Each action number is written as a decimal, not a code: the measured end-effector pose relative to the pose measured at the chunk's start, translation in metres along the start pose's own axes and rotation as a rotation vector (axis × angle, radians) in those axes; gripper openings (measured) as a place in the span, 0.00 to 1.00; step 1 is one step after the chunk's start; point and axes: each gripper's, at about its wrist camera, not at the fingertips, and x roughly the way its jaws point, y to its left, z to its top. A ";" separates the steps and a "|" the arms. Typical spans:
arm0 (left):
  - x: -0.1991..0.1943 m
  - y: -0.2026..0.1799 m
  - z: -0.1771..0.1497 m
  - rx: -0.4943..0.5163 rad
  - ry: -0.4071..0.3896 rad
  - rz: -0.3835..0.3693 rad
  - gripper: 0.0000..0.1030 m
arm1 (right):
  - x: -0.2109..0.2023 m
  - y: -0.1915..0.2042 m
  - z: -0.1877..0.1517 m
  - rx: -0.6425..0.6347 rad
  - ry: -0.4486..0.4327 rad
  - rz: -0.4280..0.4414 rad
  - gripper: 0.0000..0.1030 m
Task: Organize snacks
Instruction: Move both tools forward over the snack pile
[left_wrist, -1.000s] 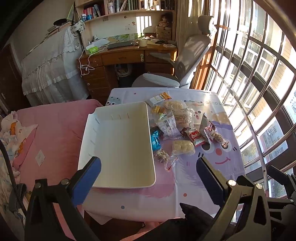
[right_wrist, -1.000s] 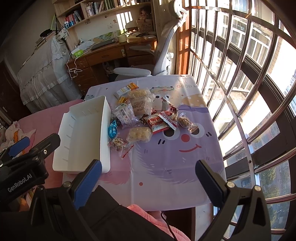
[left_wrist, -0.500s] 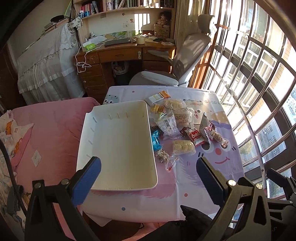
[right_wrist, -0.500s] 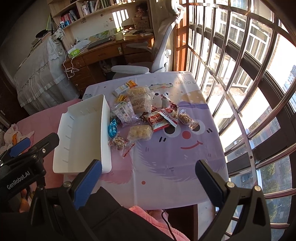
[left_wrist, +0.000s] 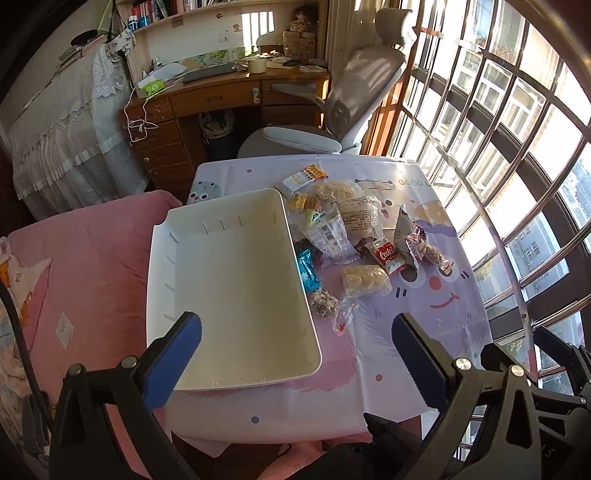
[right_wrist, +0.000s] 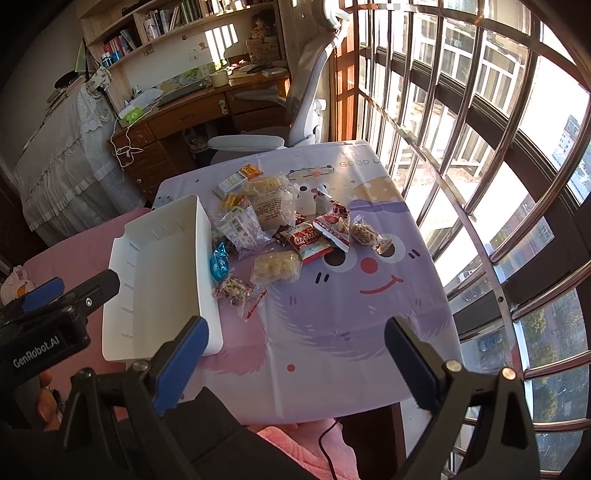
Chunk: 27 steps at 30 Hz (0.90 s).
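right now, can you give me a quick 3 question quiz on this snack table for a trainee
1. True or false: the white tray already holds some of the snacks.
2. Which packet lies closest to the tray's side wall? A) blue packet B) red cookie packet C) orange and white box
3. Fill in: the left gripper and the right gripper both have their jaws ____, with nothing between them.

Key: 1 false, the tray is empty and all the snacks lie on the tablecloth beside it; 2 A; 3 open.
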 end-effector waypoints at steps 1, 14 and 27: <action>0.002 -0.001 0.000 0.007 0.007 -0.002 0.99 | 0.000 0.000 -0.001 0.001 -0.003 -0.004 0.93; 0.028 -0.029 0.018 0.048 0.043 -0.080 0.99 | 0.005 -0.017 0.003 -0.060 -0.097 -0.064 0.92; 0.065 -0.097 0.059 0.095 0.096 -0.136 0.99 | 0.045 -0.078 0.034 -0.175 -0.195 -0.030 0.92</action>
